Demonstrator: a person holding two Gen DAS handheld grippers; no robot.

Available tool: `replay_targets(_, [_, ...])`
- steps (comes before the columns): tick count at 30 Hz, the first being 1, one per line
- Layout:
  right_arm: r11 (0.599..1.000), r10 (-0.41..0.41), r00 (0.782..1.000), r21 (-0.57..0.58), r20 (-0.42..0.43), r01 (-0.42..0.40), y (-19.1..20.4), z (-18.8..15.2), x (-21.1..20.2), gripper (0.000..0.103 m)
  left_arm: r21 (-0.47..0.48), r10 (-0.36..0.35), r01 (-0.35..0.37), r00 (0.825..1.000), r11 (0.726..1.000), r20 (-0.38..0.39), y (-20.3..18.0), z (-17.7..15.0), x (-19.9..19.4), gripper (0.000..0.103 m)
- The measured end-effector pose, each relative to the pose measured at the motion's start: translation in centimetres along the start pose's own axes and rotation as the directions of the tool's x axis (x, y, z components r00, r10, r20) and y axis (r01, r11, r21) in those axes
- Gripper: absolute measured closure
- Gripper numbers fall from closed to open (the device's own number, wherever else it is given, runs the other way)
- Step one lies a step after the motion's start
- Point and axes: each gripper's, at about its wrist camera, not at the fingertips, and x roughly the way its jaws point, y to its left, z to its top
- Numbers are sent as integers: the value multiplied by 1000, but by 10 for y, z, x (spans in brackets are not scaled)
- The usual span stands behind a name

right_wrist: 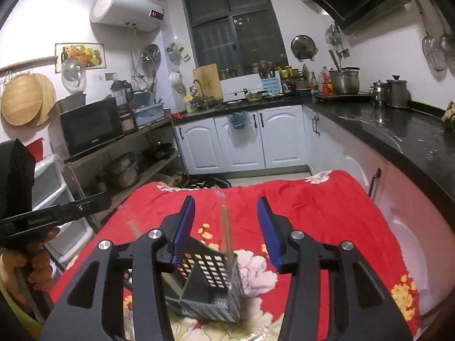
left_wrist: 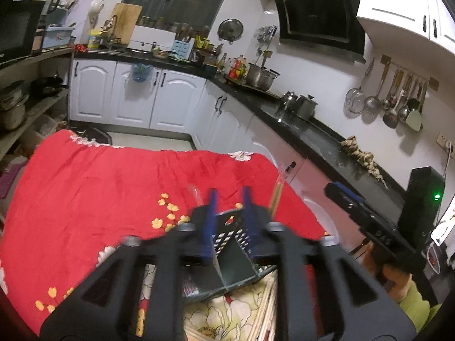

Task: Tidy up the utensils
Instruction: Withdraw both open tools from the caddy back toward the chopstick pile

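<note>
- While the left gripper (left_wrist: 229, 199) hangs over the red floral cloth (left_wrist: 113, 182), its blue pads are narrowly parted, gripping nothing visible.
- Black perforated utensil holder (right_wrist: 212, 284): near centre, one chopstick (right_wrist: 226, 227) upright inside.
- Right gripper (right_wrist: 226, 221): wide apart, empty, above the holder.

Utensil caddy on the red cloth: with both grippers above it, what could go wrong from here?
1. The perforated utensil caddy sits on a soft, wrinkled red cloth, so a nudge might tip it.
2. A chopstick stands upright between the right gripper and its open fingers; lowering could knock it.
3. The left gripper looks blurred, and its narrowly parted fingers are close to the caddy rim, so it might clip it.
</note>
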Motion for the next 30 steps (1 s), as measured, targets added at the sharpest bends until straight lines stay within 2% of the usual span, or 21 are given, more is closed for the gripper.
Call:
replay_targets(1, [1000,-10,1000,-4,0,10,-1,-3,-4,54,5,8,-8,1000,1000,6,0,-2,-2,62])
replay_targets(3, [1000,-21,1000,-14,-5,21,-2,-9,-11,47,17,25,-26,999,1000,24,-1,-7,-7,57])
replay_targets(5, [999,-33,999,-18,-17,33,-2,-15,-16,43,19,28,-28,999,999,39,-2,-11,-13,47])
replay_targets(7, [999,-38,999,-22,-32,38,-2,-21,-22,41,29,41,-43,997,999,60,-4,-17,-20,30])
replay_targets(8, [999,-41,999,-23,-36,40,-2,-24,-25,39,35,48,-51,997,998,68,-6,-19,-23,27])
replay_targets(10, [999,-47,998,-22,-39,46,-2,-29,-31,37,41,63,-66,994,997,86,-8,-25,-31,12])
replay_targets(18, [997,-54,998,-61,-15,53,5,-38,-59,26,47,89,-94,991,994,99,-13,-46,-49,11])
replay_targets(30, [995,-53,998,-86,-21,51,15,-54,-83,21,57,90,-96,991,994,96,-26,-76,-66,11])
